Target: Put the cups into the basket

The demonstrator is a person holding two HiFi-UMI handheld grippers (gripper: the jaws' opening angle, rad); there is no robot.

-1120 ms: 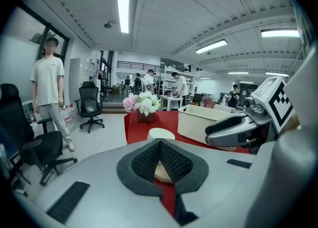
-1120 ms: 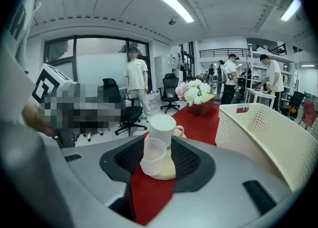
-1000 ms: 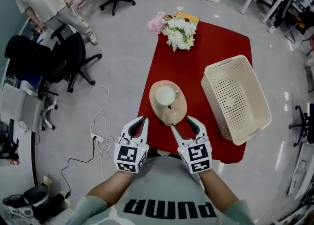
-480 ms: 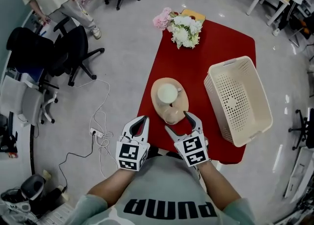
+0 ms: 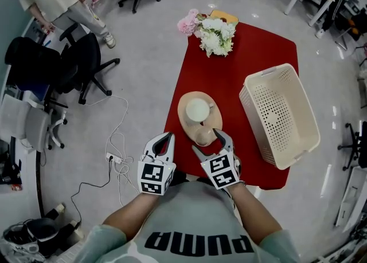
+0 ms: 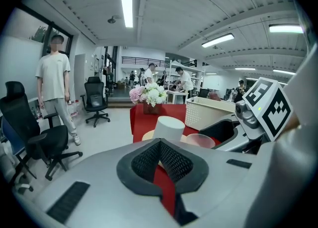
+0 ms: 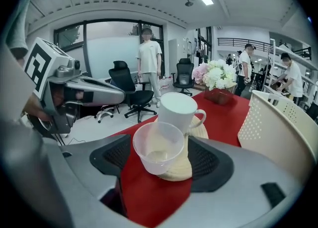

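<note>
- Looking down from the head view, neither cup is away yet. The basket (image 5: 269, 74) sits bare at 3 o'clock of the round mat (image 5: 184, 120) on the red table (image 5: 252, 50). The white mug (image 5: 197, 109) and the clear cup (image 5: 202, 136) are both on that mat, the cup at the mug's 6 o'clock. The right gripper (image 5: 205, 140) is around the cup and the left gripper (image 5: 165, 139) hangs at its 9 o'clock, off the table's edge.
- Over to the left gripper view: the tongs are pressed together at the tips and pinch nothing. Mug and cup lie ahead at 1 o'clock, with the basket beyond them.
- Now the right gripper view: its tongs have just been opening and stand spread. The clear cup is upright between them, and the pads look just clear of its wall. The mug is right behind at 12 o'clock and the basket at 3 o'clock.
- By this reading it is early going: the first grasp is not closed, and both carries to the basket remain.
</note>
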